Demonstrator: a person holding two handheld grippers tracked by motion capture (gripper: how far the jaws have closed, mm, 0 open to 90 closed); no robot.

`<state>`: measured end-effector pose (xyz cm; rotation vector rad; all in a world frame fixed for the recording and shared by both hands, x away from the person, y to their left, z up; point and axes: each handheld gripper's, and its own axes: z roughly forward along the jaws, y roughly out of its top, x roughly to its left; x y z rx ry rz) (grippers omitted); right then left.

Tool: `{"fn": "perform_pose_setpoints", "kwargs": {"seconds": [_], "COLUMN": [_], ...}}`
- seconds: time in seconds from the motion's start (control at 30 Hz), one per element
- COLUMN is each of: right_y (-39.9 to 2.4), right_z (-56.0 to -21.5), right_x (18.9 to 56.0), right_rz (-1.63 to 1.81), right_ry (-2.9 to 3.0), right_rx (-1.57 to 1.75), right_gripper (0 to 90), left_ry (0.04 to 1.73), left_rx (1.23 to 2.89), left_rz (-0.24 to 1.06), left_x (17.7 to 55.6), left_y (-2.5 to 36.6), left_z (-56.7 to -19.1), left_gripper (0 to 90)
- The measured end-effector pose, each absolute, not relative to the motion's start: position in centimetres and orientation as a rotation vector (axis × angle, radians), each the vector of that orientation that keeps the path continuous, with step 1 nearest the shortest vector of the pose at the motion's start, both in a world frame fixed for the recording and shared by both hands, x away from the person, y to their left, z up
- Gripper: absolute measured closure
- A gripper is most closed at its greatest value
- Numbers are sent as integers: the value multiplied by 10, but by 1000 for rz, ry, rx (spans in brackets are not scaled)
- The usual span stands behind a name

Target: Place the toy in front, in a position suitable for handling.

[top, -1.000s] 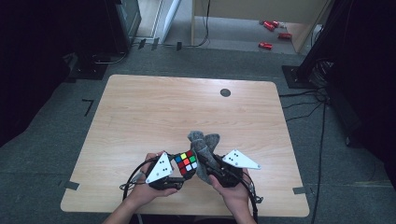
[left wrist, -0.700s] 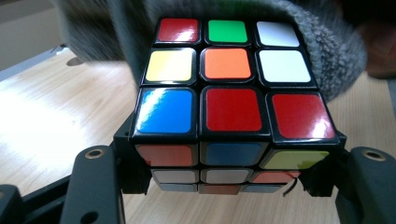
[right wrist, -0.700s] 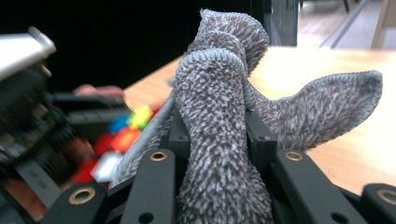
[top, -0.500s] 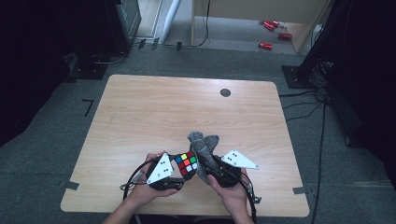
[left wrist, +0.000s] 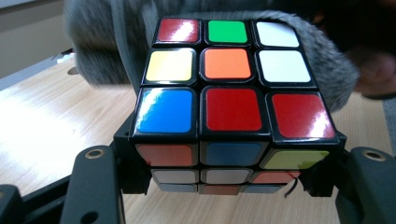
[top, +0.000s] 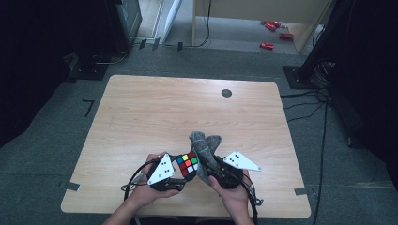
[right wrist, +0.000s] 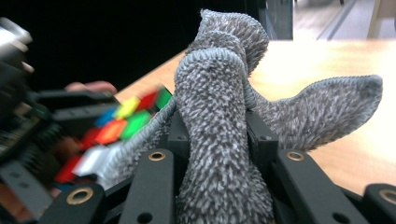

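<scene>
At the near edge of the table (top: 141, 108), my left gripper (top: 180, 176) was clamped on the puzzle cube (top: 187, 164); my right gripper (top: 209, 168) was pinched tight around the grey cloth (top: 206, 145), cloth touching the cube's side, both held above the wood.

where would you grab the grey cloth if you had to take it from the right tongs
Take the free flap of the grey cloth, which sticks out sideways past the right tongs. Come from the open table side, away from the cube. The bunched middle is already pinched between the jaws, so the flap is likely the easiest loose part.
</scene>
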<state>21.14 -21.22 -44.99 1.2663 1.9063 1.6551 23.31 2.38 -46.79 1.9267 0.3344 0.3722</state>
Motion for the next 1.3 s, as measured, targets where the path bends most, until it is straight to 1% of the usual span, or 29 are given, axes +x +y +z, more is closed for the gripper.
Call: {"fn": "perform_pose_setpoints", "kwargs": {"seconds": [0.13,0.2,0.33,0.43,0.6,0.73,0.9,1.0,1.17,1.3], "right_y": [-211,-212,-214,-211,-208,-209,-212,-210,-209,-211], "right_z": [-460,-457,-443,-444,-458,-457,-442,-449,-464,-455], "right_x": [216,216,211,210,216,217,213,214,220,218], "right_rz": [1592,1608,1683,1655,1628,1613,1692,1674,1601,1630], "right_ry": [1933,1926,1887,1897,1935,1959,1916,1922,1980,1963], "right_rx": [1324,1316,1261,1267,1303,1293,1247,1272,1320,1265], "right_gripper": [698,696,693,693,694,692,687,689,680,664], "left_ry": [338,338,317,321,357,362,326,341,356,343], "left_rx": [1919,1933,1998,1986,1928,1912,1951,1940,1910,1974], "left_rz": [355,345,382,396,350,324,334,349,326,358], "left_x": [235,235,233,231,234,236,232,233,235,234], "left_y": [25,24,17,18,29,31,24,26,32,25], "left_z": [-468,-470,-475,-472,-466,-466,-469,-467,-465,-470], "left_gripper": [343,343,343,343,343,343,343,343,343,343]}}
